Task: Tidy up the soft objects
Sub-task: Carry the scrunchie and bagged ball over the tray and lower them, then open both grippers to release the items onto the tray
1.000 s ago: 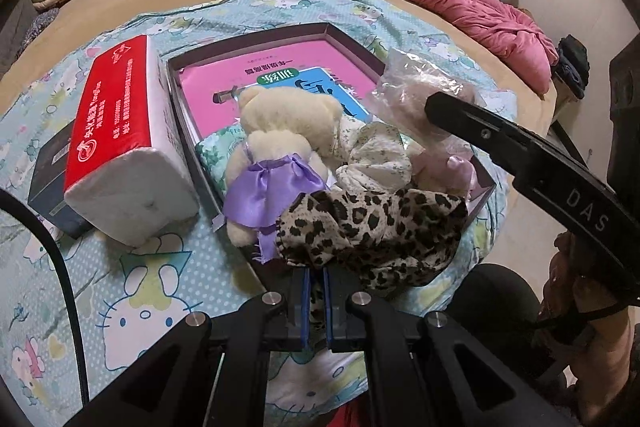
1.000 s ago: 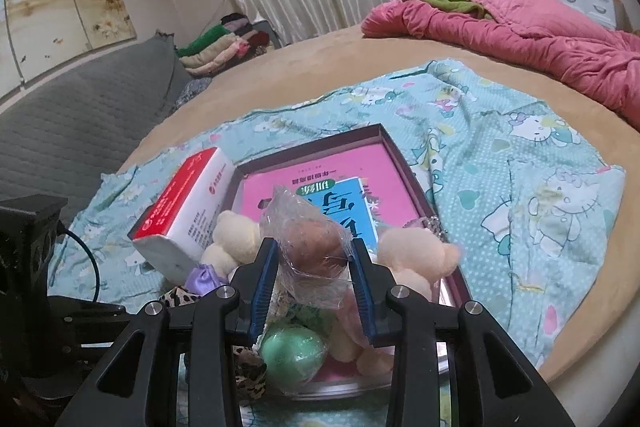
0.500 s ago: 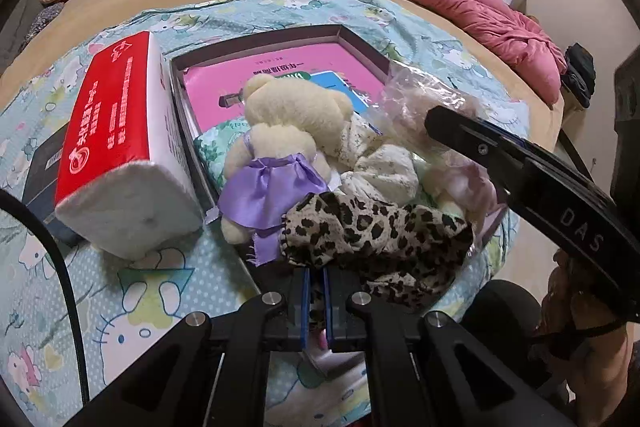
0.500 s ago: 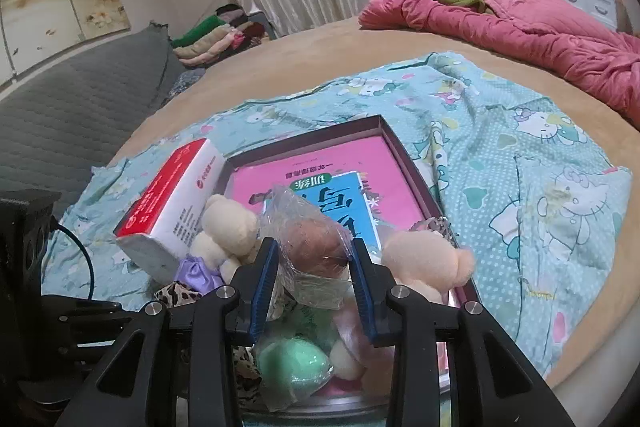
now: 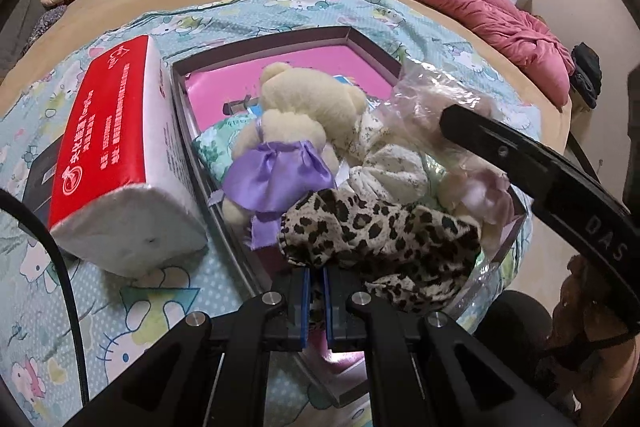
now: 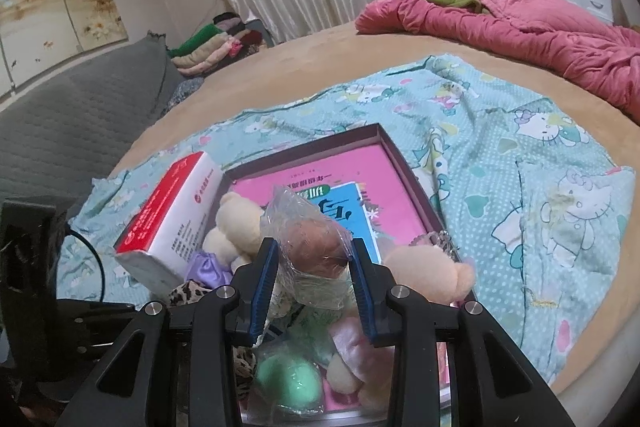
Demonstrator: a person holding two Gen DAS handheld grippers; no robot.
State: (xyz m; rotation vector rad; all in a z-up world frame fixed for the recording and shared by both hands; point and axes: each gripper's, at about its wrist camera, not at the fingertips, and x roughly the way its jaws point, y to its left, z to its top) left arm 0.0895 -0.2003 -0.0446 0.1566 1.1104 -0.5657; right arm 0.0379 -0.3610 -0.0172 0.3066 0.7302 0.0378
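Observation:
A dark-rimmed box (image 5: 280, 39) with a pink book inside lies on the cartoon-cat sheet. In it are a cream teddy bear (image 5: 296, 115) with a purple bow, a white floral cloth (image 5: 392, 171) and a leopard-print cloth (image 5: 380, 235). My left gripper (image 5: 316, 291) is shut on the near edge of the leopard-print cloth. My right gripper (image 6: 314, 271) is shut on a clear plastic bag (image 6: 316, 243) with a brownish soft thing in it, held above the box (image 6: 404, 163). Below the bag lie a green ball (image 6: 288, 383) and a peach plush (image 6: 428, 275).
A red and white tissue pack (image 5: 116, 155) leans against the box's left side, over a dark flat box. A pink quilt (image 6: 520, 27) is heaped at the far right of the bed. Folded clothes (image 6: 216, 39) are stacked by the curtain. The bed's edge runs close on the right.
Both grippers keep their holds. The views have drifted only slightly, and nothing was taken or let go.

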